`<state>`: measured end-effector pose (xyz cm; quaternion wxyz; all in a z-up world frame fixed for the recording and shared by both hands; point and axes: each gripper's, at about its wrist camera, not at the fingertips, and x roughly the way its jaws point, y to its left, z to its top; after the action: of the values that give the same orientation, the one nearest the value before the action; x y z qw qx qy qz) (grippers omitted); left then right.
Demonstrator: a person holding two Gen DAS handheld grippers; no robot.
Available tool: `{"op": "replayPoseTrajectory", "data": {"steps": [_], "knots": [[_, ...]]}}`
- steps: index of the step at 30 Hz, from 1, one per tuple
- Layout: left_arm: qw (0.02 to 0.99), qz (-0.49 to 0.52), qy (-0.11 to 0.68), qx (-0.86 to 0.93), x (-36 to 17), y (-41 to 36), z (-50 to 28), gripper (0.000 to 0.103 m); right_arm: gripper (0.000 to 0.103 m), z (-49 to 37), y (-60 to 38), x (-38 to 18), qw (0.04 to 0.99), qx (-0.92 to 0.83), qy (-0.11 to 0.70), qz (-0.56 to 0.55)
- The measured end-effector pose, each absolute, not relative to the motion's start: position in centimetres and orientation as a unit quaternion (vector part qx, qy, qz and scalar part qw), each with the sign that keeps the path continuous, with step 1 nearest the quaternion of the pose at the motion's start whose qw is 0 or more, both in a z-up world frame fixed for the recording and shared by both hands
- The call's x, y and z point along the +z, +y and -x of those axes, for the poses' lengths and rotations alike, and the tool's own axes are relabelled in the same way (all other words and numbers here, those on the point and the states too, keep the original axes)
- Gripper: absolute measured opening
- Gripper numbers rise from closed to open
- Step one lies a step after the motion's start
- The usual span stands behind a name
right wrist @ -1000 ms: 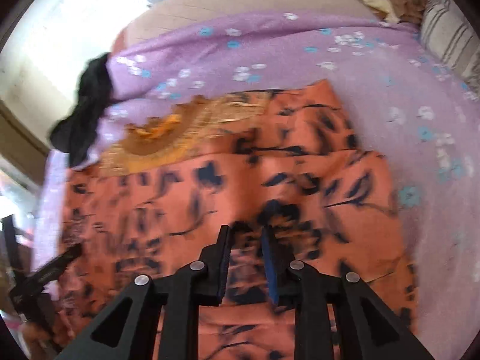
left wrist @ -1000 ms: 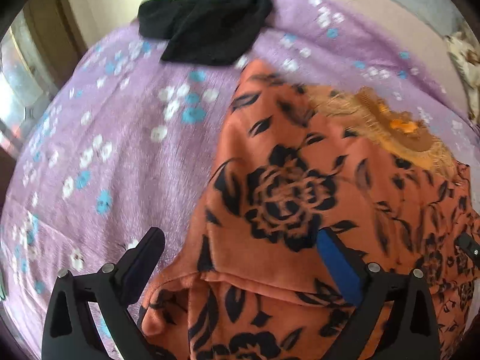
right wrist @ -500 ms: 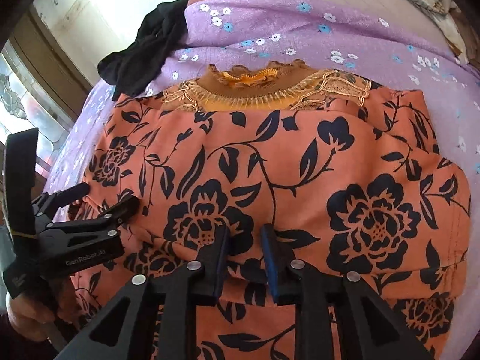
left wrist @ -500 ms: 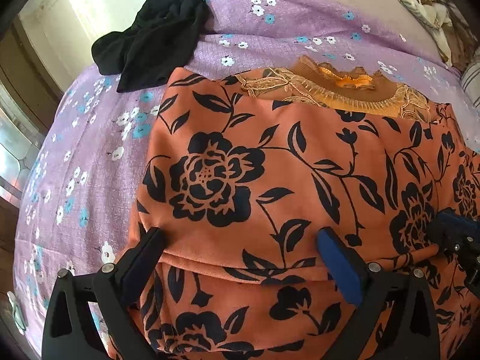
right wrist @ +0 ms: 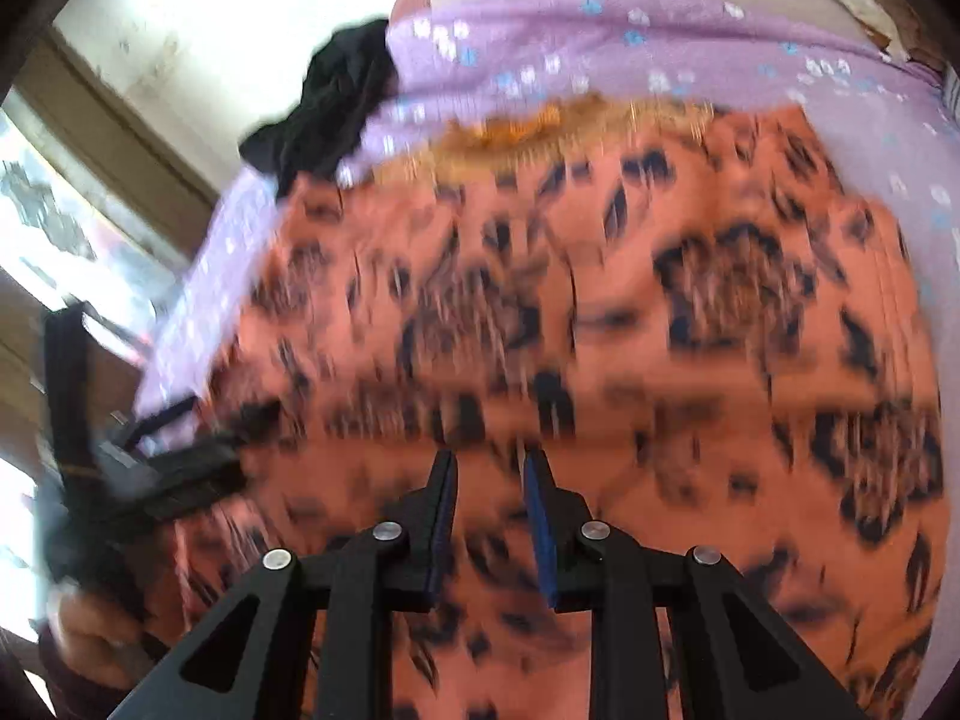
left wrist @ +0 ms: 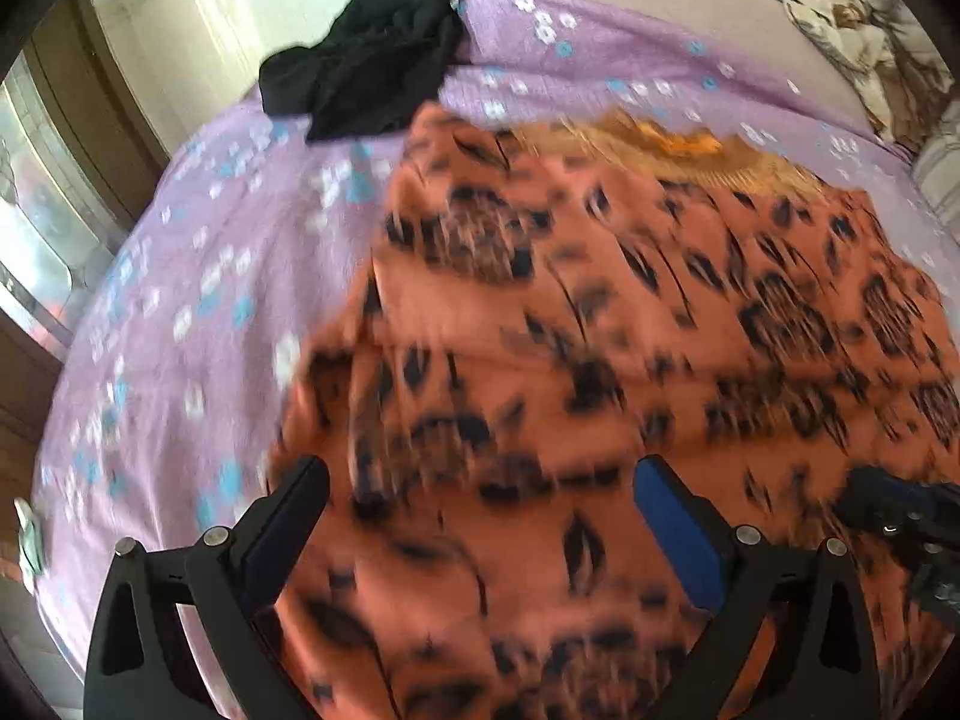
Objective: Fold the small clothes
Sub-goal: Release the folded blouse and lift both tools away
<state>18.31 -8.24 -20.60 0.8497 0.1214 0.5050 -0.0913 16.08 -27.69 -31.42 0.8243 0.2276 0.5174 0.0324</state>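
Left wrist view, left claw (left wrist: 474, 510): jaws wide open over the garment, gripping nothing.
Right claw (right wrist: 489, 486): jaws narrowly parted; grip on fabric unclear.
Orange garment (left wrist: 600, 360): soft black-flowered cloth, folded, flat on the bed's lilac flowered sheet (left wrist: 210, 240).
Black cloth (left wrist: 372, 54): crumpled beyond.

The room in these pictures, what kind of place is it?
Probably a bedroom at home. A bed under a purple flowered sheet fills the view, with an orange dress spread on it and a black garment near the far edge. Pillows or bedding lie at the far right, and a window is at the left.
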Motion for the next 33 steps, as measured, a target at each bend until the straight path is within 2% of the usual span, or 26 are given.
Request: {"op": "replayPoseTrajectory", "data": {"steps": [3,8,14,15,16,18,20,26,33], "knots": [[0.832,-0.118,0.535,-0.085,-22.3,-7.6,-15.7,0.101,0.027,-13.8,-26.4,-31.0,0.842,0.026,0.501,-0.197],[0.856,-0.111,0.496,-0.097,-20.9,-6.7,-12.9,0.101,0.027,-10.4,-26.2,-30.1,0.844,0.04,0.491,-0.212],[0.894,-0.064,0.439,-0.053,-17.5,-1.3,-10.5,0.101,0.027,-4.9,-30.1,-26.0,0.869,0.022,0.424,-0.253],[0.895,-0.053,0.44,-0.051,-17.3,-0.3,-10.3,0.101,0.032,-4.0,-31.4,-25.5,0.869,0.013,0.416,-0.267],[0.893,-0.041,0.445,-0.048,-17.2,1.1,-10.1,0.101,0.052,-2.6,-33.1,-24.9,0.868,0.0,0.407,-0.285],[0.888,-0.028,0.458,-0.036,-17.4,3.5,-10.0,0.101,0.08,-1.0,-35.1,-24.2,0.866,-0.026,0.397,-0.304],[0.882,-0.012,0.47,-0.023,-17.9,5.5,-9.6,0.101,0.08,1.2,-37.4,-23.3,0.867,-0.046,0.381,-0.319],[0.864,0.018,0.501,-0.042,-18.6,9.3,-7.2,0.101,0.08,3.8,-40.2,-24.1,0.816,-0.045,0.439,-0.374],[0.837,0.052,0.54,-0.066,-19.2,11.6,-3.9,0.101,0.079,6.1,-38.8,-27.4,0.801,-0.083,0.485,-0.342]]}}
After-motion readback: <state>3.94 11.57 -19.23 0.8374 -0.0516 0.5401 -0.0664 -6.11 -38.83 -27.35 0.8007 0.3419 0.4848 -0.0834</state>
